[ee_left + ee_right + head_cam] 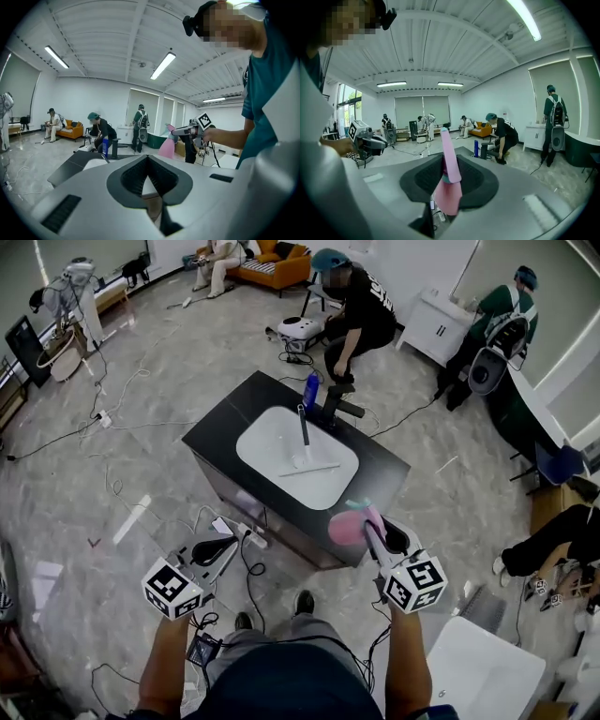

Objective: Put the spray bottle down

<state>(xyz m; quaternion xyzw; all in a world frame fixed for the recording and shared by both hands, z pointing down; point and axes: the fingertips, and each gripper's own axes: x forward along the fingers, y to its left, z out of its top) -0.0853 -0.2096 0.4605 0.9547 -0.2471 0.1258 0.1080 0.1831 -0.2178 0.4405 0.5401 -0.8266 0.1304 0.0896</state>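
Note:
My right gripper (361,521) is shut on a pink spray bottle (350,526), held in the air just off the near right corner of a black counter (216,432). In the right gripper view the bottle (449,187) sits upright between the jaws of that gripper (449,161), its pink top sticking out in front. My left gripper (225,545) hangs below the counter's near edge, shut with nothing in it. Its jaws (147,161) meet, and the left gripper view also catches the pink bottle (167,147) in the right gripper (187,132).
The counter holds a white sink basin (272,442) with a faucet (303,423) and a blue bottle (310,388) at its far edge. A person (361,310) crouches behind it. Cables and a power strip (251,535) lie on the floor; a white cabinet (478,662) stands at lower right.

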